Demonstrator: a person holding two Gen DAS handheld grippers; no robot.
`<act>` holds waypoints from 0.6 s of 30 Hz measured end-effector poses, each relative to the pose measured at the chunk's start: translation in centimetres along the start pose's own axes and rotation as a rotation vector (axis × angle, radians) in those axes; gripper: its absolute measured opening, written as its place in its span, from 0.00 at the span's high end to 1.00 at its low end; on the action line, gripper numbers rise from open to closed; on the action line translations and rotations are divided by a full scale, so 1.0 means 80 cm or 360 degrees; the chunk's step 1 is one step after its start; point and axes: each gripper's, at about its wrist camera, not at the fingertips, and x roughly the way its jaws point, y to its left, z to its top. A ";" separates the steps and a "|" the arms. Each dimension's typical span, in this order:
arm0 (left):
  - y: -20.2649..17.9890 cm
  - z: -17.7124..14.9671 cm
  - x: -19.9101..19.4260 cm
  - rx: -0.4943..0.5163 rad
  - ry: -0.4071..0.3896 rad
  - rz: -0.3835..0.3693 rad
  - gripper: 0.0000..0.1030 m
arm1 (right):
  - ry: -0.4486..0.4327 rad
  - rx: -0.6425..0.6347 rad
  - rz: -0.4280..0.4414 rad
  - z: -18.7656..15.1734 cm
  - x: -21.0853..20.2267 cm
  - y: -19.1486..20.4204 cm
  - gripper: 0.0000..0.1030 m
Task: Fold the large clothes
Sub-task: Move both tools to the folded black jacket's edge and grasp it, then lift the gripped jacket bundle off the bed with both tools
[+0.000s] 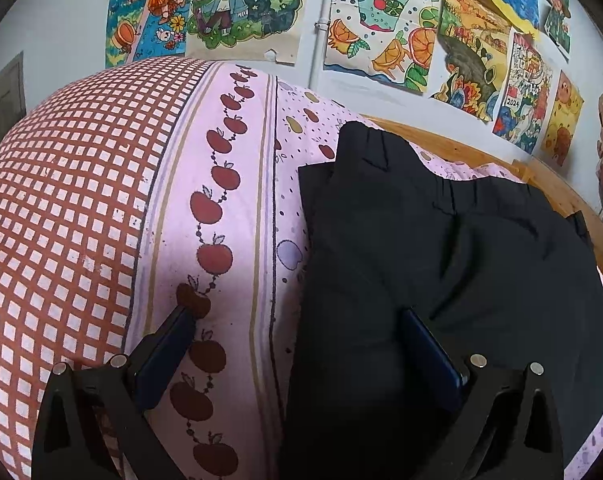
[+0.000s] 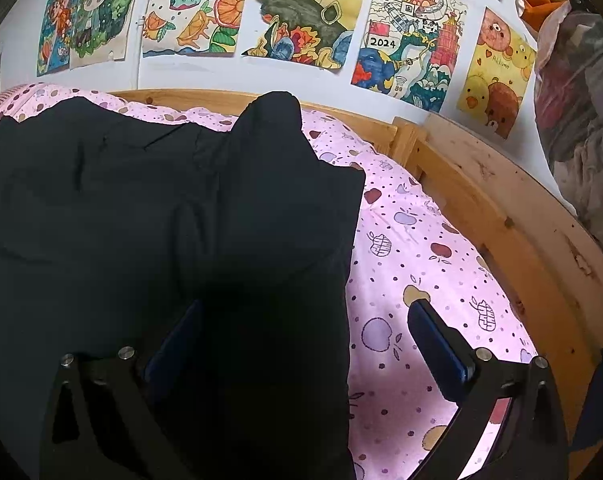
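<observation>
**Hovering over black garment on bed, both jaws apart**

Black garment point(image 1: 441, 248) lies bunched on the bed's pink apple-print sheet point(image 1: 237, 208), partly folded, with an elastic-looking gathered band visible near its far edge in the left wrist view. Wooden bed frame point(image 2: 501, 200) runs behind and to the right of it; drawings point(image 2: 301, 12) are taped on the wall above.

Left gripper point(image 1: 297, 328): jaws wide apart. Left finger sits over the sheet's apple stripe, off the cloth. Right finger is over the garment's left part, dark fabric around it; cannot tell if it touches. The garment's left edge falls between the two fingers, so cloth fills only the right half of the gap. Nothing clamped. A red-and-white checked cloth point(image 1: 61, 220) covers the bed left of the stripe.

Right gripper point(image 2: 305, 320): jaws wide apart. Left finger is over the garment, mostly lost against black fabric. Right finger is over bare sheet, clear of the cloth. The garment's right edge runs down between the fingers, nearer the left one. Nothing clamped.

In the right wrist view a raised fold of the garment point(image 2: 269, 128) peaks toward the far bed frame. Bagged items point(image 2: 581, 120) sit at far right beyond the frame.
</observation>
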 end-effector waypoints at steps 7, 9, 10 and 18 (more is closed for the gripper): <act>-0.001 0.000 0.003 0.0008 -0.0007 -0.0003 0.00 | 0.0005 0.0009 0.0010 -0.001 0.003 -0.001 0.02; -0.003 0.000 0.005 0.0022 -0.0008 0.0005 0.00 | 0.0012 0.0010 0.0016 -0.001 0.004 -0.002 0.02; -0.003 0.000 0.006 0.0026 -0.0009 0.0006 0.00 | 0.0022 0.0015 0.0030 -0.001 0.005 -0.004 0.02; -0.004 0.002 0.007 0.0024 -0.0010 -0.0006 0.00 | 0.0165 0.0258 0.0380 -0.006 0.031 -0.043 0.02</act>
